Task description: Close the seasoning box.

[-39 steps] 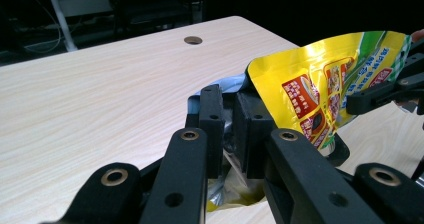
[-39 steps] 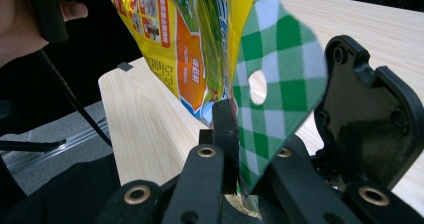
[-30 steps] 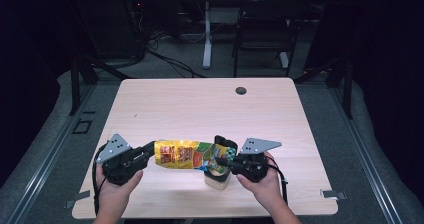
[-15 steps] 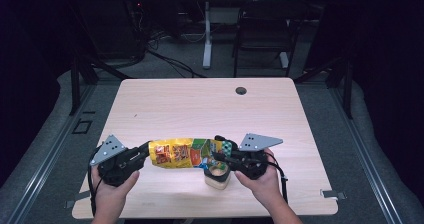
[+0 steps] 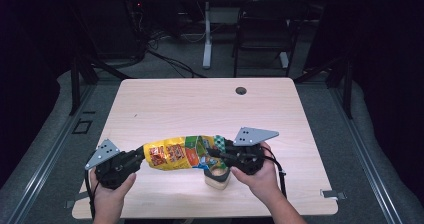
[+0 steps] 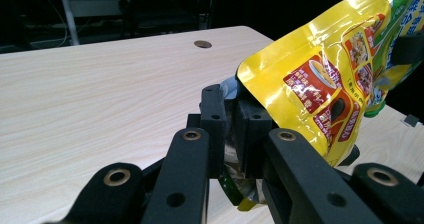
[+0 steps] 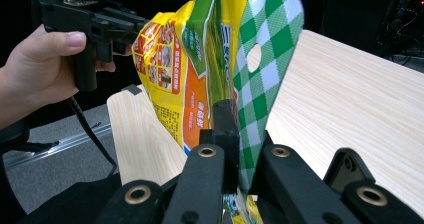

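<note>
The left hand-held gripper [image 5: 139, 156] clamps its jaws on the crinkled bottom end of a snack bag [image 5: 177, 154], and the right hand-held gripper [image 5: 220, 153] pinches the bag's flat top seal. The bag hangs stretched between the two, lifted clear of the counter [image 5: 200, 104] near its front edge.

In the left gripper view the bag's pinched end is squashed between the black jaws of the left hand-held gripper [image 6: 231, 129], so its exact edge is hard to make out, and the bag [image 6: 325, 79] runs off the top right corner of the picture. In the right gripper view the jaws of the right hand-held gripper [image 7: 240, 144] cover the lower part of the seal, and the bag [image 7: 200, 59] hides much of what lies behind it. In the high view a small pale cup [image 5: 218, 176] stands on the counter under the bag's right end, partly covered by the right hand [image 5: 255, 176]; its contents cannot be made out.

The bag is glossy yellow with red and orange food pictures, a green band, and a green-and-white checked top strip with a hang hole. Its print is too small to read.

Both forearms come in from the near edge. The left hand [image 5: 112, 184] grips its handle low at the counter's front left, its gripper pointing right; the right hand holds its gripper pointing left, toward the other.
</note>
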Available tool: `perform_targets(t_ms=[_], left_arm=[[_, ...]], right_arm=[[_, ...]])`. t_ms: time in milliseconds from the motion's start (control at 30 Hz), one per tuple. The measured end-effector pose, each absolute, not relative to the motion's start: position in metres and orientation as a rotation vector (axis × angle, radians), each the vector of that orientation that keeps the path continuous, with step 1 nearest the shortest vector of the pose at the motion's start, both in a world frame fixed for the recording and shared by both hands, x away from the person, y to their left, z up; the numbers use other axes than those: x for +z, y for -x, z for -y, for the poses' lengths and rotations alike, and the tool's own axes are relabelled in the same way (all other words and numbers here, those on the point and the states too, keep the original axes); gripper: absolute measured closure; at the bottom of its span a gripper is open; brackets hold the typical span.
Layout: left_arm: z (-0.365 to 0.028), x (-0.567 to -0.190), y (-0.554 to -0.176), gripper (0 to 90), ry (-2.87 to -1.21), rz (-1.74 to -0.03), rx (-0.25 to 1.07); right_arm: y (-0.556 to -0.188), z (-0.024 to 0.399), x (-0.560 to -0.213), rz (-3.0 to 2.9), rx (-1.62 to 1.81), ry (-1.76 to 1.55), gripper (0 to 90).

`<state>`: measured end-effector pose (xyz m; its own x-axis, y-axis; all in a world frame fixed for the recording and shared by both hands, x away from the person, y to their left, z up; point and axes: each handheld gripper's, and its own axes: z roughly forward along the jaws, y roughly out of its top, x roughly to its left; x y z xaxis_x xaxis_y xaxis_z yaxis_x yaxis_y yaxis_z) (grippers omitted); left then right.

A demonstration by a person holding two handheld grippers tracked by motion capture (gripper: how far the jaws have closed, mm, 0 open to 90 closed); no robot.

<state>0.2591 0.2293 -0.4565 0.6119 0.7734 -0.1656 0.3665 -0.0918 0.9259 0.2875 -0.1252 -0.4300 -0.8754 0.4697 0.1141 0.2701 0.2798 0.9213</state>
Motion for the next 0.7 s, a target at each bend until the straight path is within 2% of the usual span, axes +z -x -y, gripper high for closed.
perform_targets(t_ms=[233,700], left_arm=[[-0.232,-0.46,-0.26,84.2,-1.665,-0.958,0.435],[-0.241,-0.482,-0.263,84.2,-1.67,-1.024,0.399]], right_arm=[[-0.29,0.121,-0.423,-2.368,1.633,-0.674,90.0],[-0.298,0.108,-0.431,-2.429,1.578,-0.671,90.0]])
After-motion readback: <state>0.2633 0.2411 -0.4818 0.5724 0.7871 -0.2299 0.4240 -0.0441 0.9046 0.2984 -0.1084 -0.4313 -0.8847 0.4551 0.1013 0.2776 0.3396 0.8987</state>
